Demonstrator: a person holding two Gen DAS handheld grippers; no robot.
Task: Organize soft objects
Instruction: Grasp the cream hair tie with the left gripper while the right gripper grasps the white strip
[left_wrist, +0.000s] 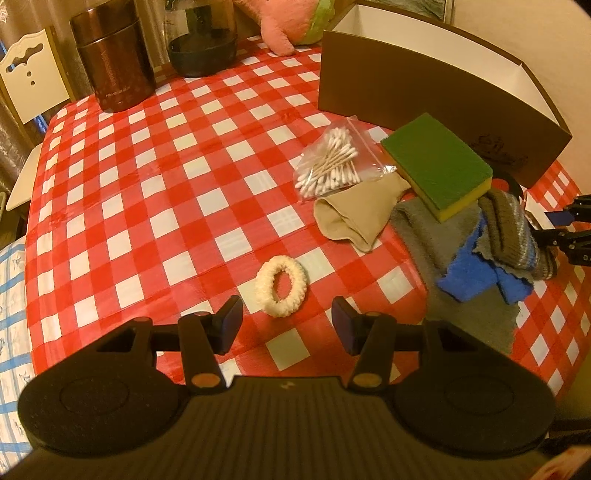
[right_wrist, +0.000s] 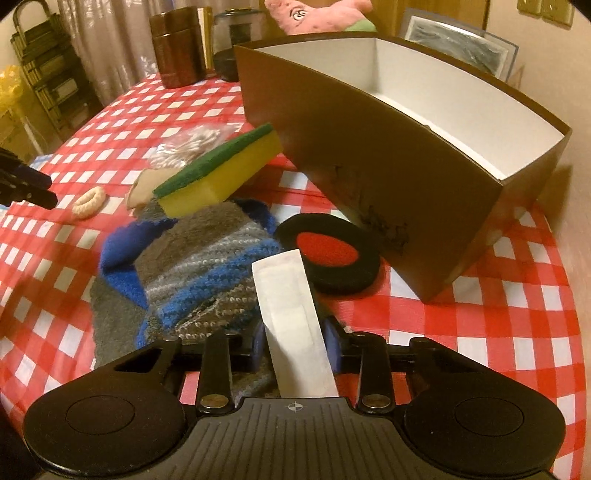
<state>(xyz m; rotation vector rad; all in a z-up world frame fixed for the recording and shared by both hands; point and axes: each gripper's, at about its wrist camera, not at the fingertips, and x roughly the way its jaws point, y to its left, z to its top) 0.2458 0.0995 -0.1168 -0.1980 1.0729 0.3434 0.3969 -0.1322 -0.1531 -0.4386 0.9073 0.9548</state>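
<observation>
My left gripper (left_wrist: 286, 325) hangs open over the red checked tablecloth (left_wrist: 166, 184). A cream scrunchie (left_wrist: 266, 291) lies just ahead of its fingertips, untouched. To the right sits a heap: a green and yellow sponge (left_wrist: 437, 166) on a grey towel (left_wrist: 417, 229), a blue cloth (left_wrist: 469, 273), a striped knit sock (right_wrist: 207, 266) and a beige cloth (left_wrist: 354, 214). My right gripper (right_wrist: 295, 343) is at the near end of the heap, shut on a white flat strip (right_wrist: 288, 295) that stands up between its pads. Behind the heap is an open brown box (right_wrist: 369, 147) with a white inside.
A bag of cotton swabs (left_wrist: 328, 162) lies beside the sponge. A black round pad with a red centre (right_wrist: 288, 232) rests against the box. At the table's back stand a brown canister (left_wrist: 114, 59), a dark glass jar (left_wrist: 203, 40) and a pink plush toy (left_wrist: 291, 22).
</observation>
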